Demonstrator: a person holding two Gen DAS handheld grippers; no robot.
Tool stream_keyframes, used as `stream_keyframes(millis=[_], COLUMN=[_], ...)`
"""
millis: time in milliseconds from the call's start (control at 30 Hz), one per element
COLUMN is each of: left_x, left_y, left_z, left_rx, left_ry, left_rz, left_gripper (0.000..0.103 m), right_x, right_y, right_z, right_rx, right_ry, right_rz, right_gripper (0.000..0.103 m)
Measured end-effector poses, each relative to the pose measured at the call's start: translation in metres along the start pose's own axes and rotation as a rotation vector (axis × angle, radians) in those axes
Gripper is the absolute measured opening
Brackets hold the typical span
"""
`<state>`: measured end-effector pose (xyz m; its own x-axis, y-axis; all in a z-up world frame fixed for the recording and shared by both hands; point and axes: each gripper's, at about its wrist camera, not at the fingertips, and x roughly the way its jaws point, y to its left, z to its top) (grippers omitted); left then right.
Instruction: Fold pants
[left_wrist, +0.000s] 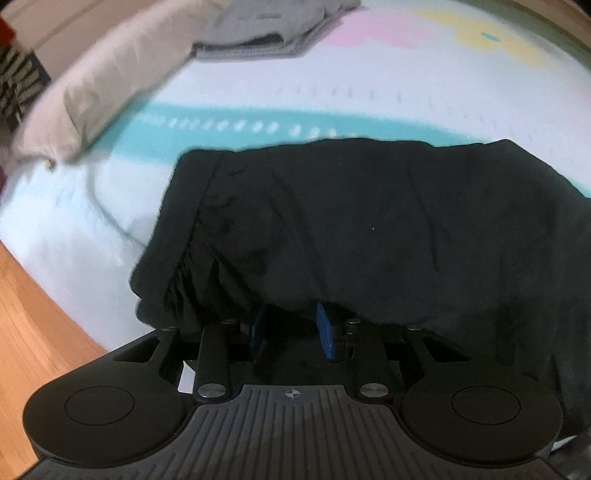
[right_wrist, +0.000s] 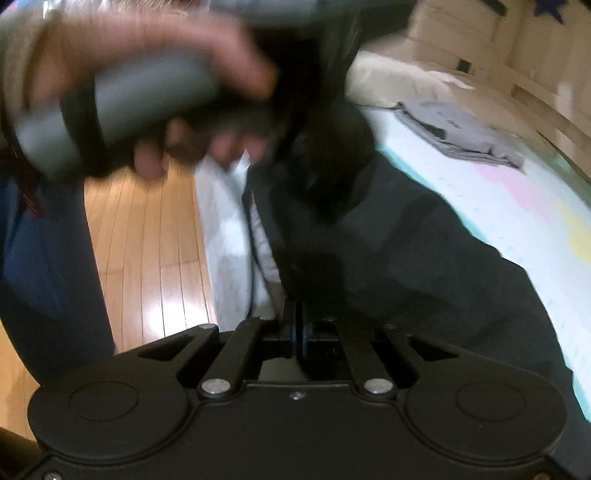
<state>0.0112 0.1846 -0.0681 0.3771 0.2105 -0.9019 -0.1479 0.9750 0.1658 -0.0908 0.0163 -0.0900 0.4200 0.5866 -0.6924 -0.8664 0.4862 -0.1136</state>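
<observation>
Because the black pants (left_wrist: 369, 229) lie spread over the pastel bed cover (left_wrist: 258, 92) in the middle of the left wrist view, their gathered waistband (left_wrist: 184, 251) sits at centre left, turned toward the pillow (left_wrist: 99, 88) in the upper left. At the bottom centre of that view the left claw (left_wrist: 291, 332) has its blue pads (left_wrist: 325, 332) partly apart with the near hem draped over them; whether they actually pinch the cloth cannot be told, since the fabric hides the tips. Such a low, under-the-edge placement would suit lifting that hem to carry it across for a fold.

In the right wrist view a hand (right_wrist: 147, 96) at upper left grips the grey handle of the other tool (blurred). At the bottom centre the right claw (right_wrist: 300, 325) is drawn together on a dark fold of the pants, likely to anchor that corner. Further right, a folded grey garment (right_wrist: 458, 133) rests in the upper right, well apart, presumably already finished.
</observation>
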Motion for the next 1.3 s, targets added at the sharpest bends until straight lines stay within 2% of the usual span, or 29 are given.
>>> stream_keyframes(millis=[67, 133, 233, 300, 400, 567, 733, 767, 833, 933, 1067, 1267, 1300], left_x=[-0.002, -0.007, -0.026, -0.038, -0.046, -0.024, 0.006, 0.011, 0.013, 0.012, 0.016, 0.015, 0.015], left_y=[0.0, 0.004, 0.007, 0.003, -0.012, -0.04, -0.047, -0.047, -0.044, -0.045, -0.046, -0.048, -0.047], left_z=[-0.003, -0.003, 0.005, 0.013, 0.027, 0.046, 0.044, 0.042, 0.039, 0.037, 0.038, 0.04, 0.041], left_rx=[0.016, -0.005, -0.062, -0.078, -0.068, -0.062, -0.058, -0.053, -0.063, -0.068, -0.072, -0.074, -0.077], left_ry=[-0.005, -0.017, -0.086, -0.136, -0.161, -0.087, 0.03, 0.046, 0.031, 0.032, 0.023, 0.018, 0.018], left_rz=[0.05, 0.101, 0.125, 0.121, 0.062, -0.064, -0.119, -0.122, -0.124, -0.126, -0.12, -0.125, -0.127], left_gripper=[0.029, 0.029, 0.029, 0.029, 0.03, 0.03, 0.03, 0.031, 0.031, 0.032, 0.034, 0.036, 0.036], right_x=[-0.012, -0.026, -0.041, -0.047, -0.049, -0.035, 0.001, 0.007, 0.016, 0.024, 0.037, 0.055, 0.057], right_y=[-0.011, -0.026, -0.056, -0.082, -0.124, -0.184, -0.21, -0.214, -0.22, -0.226, -0.231, -0.24, -0.239], right_z=[-0.002, -0.006, -0.014, -0.018, -0.018, -0.009, -0.008, -0.008, -0.01, -0.011, -0.008, -0.004, -0.004], right_rx=[0.03, 0.08, 0.172, 0.236, 0.321, 0.457, 0.457, 0.465, 0.476, 0.479, 0.444, 0.462, 0.458], right_ry=[-0.01, -0.029, -0.046, -0.052, -0.052, -0.042, -0.018, -0.017, -0.019, -0.032, -0.018, 0.01, 0.019], right_rz=[-0.008, -0.016, -0.07, -0.119, -0.183, -0.2, -0.19, -0.178, -0.162, -0.14, -0.115, -0.058, -0.05], right_gripper=[0.021, 0.032, 0.035, 0.036, 0.036, 0.036, 0.038, 0.04, 0.053, 0.059, 0.059, 0.058, 0.046])
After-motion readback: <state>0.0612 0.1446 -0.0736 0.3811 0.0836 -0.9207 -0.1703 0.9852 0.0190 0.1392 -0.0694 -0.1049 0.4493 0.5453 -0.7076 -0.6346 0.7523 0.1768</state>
